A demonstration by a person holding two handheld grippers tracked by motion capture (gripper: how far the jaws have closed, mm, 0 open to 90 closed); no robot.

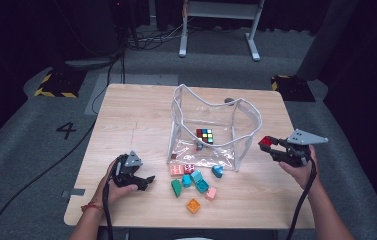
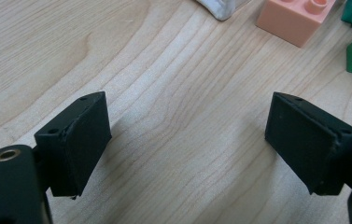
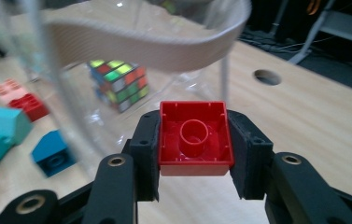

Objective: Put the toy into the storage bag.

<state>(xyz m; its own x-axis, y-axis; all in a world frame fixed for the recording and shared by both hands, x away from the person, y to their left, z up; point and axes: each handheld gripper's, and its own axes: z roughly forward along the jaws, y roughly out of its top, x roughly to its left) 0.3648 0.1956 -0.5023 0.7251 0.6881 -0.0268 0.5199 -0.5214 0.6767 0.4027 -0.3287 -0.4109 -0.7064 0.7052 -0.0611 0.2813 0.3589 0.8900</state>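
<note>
Between matte black pads, a glossy hollow red brick (image 3: pixel 195 138).

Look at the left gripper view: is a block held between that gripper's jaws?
No: the left gripper stands open over bare table, with nothing between its jaws.

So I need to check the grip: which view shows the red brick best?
The right gripper view: the red brick sits close up, hollow underside facing the camera, pinched between the right gripper pads. The high view shows it as a small red spot beside the clear bag.
</note>
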